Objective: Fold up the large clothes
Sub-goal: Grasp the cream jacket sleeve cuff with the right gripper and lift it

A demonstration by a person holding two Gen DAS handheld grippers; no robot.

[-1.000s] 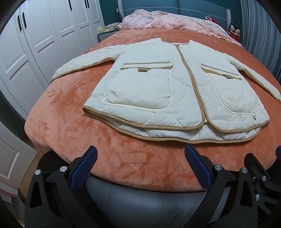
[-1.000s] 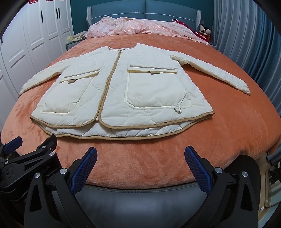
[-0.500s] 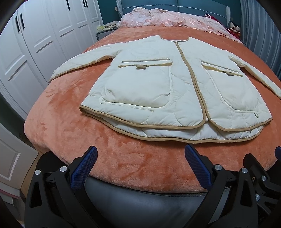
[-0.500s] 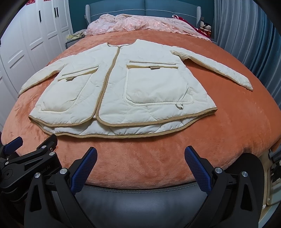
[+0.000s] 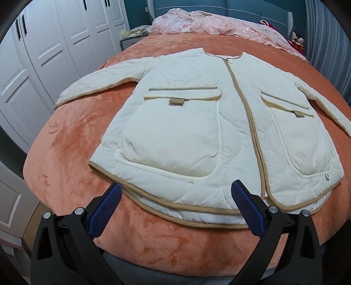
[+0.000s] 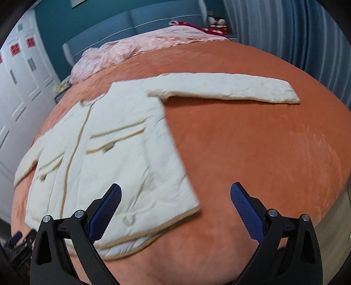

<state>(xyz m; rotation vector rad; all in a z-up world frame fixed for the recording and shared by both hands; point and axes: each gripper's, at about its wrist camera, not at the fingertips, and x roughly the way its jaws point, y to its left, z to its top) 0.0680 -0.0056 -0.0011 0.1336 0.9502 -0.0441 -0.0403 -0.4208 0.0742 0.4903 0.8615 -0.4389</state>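
A cream quilted jacket (image 5: 197,131) with tan trim lies flat, front up, on an orange bed cover (image 5: 65,140), both sleeves spread out. My left gripper (image 5: 175,203) is open and empty, hovering over the jacket's left hem. In the right wrist view the jacket (image 6: 122,153) lies to the left, its right sleeve (image 6: 230,89) stretched out across the bed. My right gripper (image 6: 175,203) is open and empty, over the jacket's lower right hem corner (image 6: 193,208). This view is blurred.
A pink quilt (image 5: 219,26) lies bunched at the bed's head by a blue headboard (image 5: 241,8). White wardrobe doors (image 5: 43,54) stand along the left. Blue curtains (image 6: 296,32) hang on the right. The left gripper's body (image 6: 19,243) shows at lower left.
Both grippers have moved forward over the bed. The left one has closed in on the left hem. The right one has swung right and tilted toward the right hem corner and sleeve.
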